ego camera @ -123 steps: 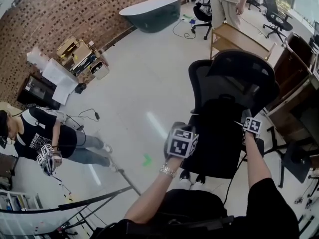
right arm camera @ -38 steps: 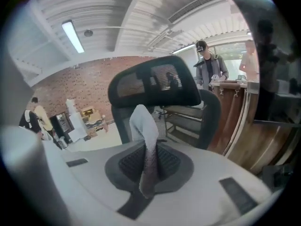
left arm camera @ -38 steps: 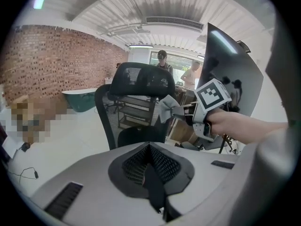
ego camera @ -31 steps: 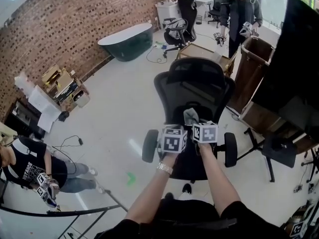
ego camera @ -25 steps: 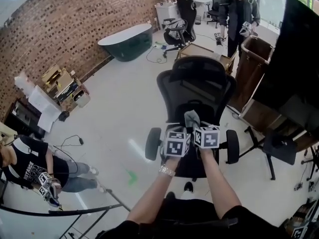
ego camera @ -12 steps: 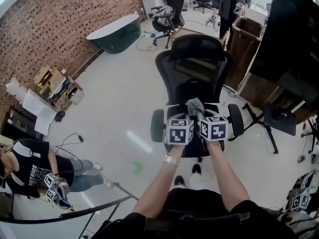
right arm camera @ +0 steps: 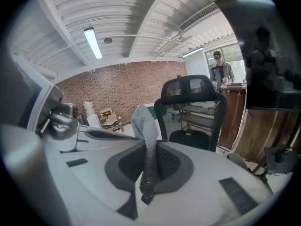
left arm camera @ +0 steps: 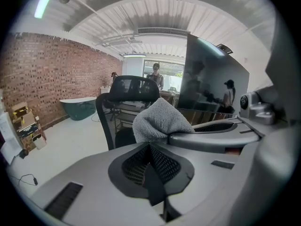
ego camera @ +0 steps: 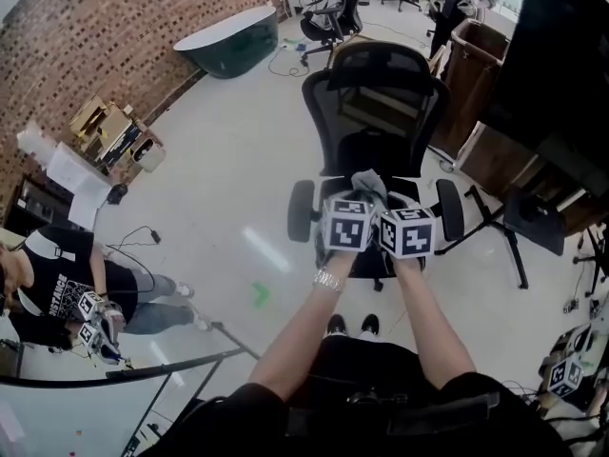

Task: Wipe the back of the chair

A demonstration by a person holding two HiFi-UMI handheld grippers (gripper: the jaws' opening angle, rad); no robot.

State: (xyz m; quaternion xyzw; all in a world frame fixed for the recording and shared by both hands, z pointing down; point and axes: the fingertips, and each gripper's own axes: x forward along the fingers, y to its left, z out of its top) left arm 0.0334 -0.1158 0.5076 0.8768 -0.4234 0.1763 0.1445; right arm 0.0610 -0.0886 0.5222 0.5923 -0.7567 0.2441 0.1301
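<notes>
A black mesh office chair [ego camera: 376,103] stands in front of me, its backrest [left arm camera: 134,86] upright beyond both grippers. A grey cloth [ego camera: 369,184] sticks up where the two gripper tips meet, above the chair's seat. My right gripper [right arm camera: 148,145] is shut on the cloth [right arm camera: 143,126], which runs down between its jaws. My left gripper [left arm camera: 150,147] is shut at the cloth's [left arm camera: 157,119] lower edge, with a dark strip pinched between its pads. In the head view the left gripper [ego camera: 357,198] and right gripper [ego camera: 385,203] sit side by side, almost touching.
A person [ego camera: 67,284] sits on the floor at the left. A dark tub [ego camera: 226,38] and cardboard boxes [ego camera: 105,131] stand along the brick wall. A wooden cabinet [ego camera: 481,74], a big black panel [ego camera: 561,74] and stand legs [ego camera: 514,227] crowd the right. People stand behind.
About five seconds ago the grippers were apart at the chair; they have come together with the cloth between them. Over the last second they have barely shifted, while the head view tilted.
</notes>
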